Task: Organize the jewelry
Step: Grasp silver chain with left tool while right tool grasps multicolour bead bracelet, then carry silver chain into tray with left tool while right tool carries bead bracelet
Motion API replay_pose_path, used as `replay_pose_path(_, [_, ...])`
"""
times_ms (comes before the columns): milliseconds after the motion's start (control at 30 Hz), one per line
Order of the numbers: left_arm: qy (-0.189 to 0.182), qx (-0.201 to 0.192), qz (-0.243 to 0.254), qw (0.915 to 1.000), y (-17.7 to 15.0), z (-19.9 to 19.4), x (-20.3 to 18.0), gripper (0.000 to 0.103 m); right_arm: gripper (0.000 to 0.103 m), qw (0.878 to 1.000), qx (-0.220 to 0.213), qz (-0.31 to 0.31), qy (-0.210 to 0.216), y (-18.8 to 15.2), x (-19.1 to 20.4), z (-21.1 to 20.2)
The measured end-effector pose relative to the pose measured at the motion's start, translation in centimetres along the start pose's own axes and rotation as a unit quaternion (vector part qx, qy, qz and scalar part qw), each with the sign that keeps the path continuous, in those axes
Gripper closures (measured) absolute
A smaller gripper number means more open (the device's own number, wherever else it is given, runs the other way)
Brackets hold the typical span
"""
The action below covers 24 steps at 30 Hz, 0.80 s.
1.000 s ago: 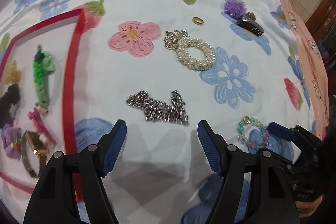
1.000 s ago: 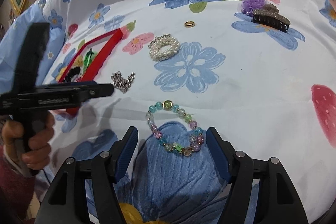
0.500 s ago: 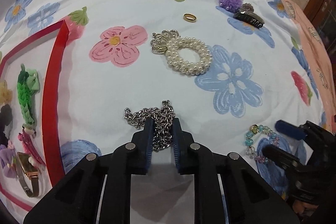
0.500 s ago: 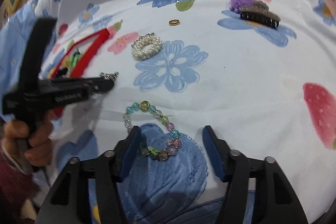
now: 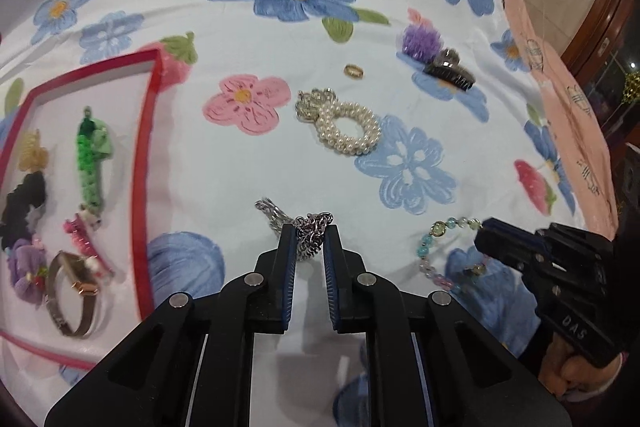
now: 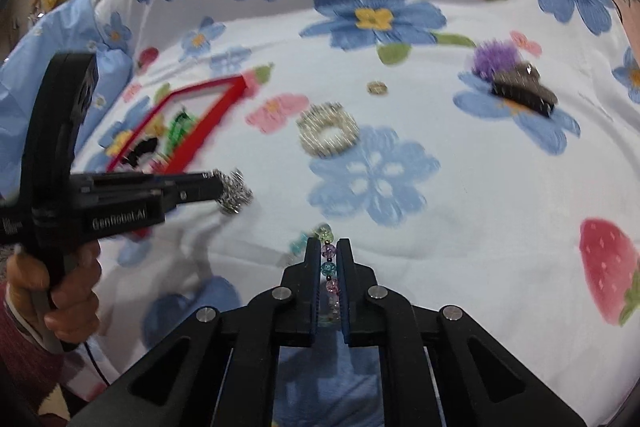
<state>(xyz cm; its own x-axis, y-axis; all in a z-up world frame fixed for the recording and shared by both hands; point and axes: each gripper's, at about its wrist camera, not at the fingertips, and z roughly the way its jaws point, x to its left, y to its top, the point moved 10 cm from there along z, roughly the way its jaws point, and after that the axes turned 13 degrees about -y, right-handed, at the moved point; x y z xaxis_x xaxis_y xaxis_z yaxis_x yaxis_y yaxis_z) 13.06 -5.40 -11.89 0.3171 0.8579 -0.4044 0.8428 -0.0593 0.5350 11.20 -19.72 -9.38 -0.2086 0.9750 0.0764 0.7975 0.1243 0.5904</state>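
Note:
My left gripper [image 5: 310,231] is shut on a silver chain [image 5: 308,233], which hangs bunched from its tips; it also shows in the right wrist view [image 6: 234,193]. My right gripper [image 6: 330,247] is shut on a pastel bead bracelet [image 6: 330,269], also seen in the left wrist view [image 5: 440,239]. A red-rimmed tray [image 5: 146,163] at the left holds a green braid [image 5: 92,159], a watch [image 5: 74,295] and hair ties. A pearl scrunchie with a crown charm [image 5: 344,127] and a gold ring [image 5: 354,71] lie on the cloth beyond.
A black hair claw [image 5: 450,69] and a purple pompom [image 5: 420,41] lie at the far right on the flowered cloth [image 5: 240,163]. A pink cloth edge [image 5: 560,75] runs along the right side.
My left gripper has lifted the chain off the cloth, after shutting on it. My right gripper moved forward and shut on the bead bracelet.

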Motion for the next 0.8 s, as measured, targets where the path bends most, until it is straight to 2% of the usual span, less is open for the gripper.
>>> replay_pose_path(400, [0.004,-0.06,-0.012,0.9981,0.6,-7.5,0.8,0.091,0.096,0.998,-0.04,-0.013,0.053,4.0,5.0,-3.0])
replay_pose_path(800, [0.048,-0.106,-0.066,0.9911,-0.1,-13.5,7.1,0.091,0.096,0.992,-0.049,-0.043,0.111,6.4,12.3,-3.2])
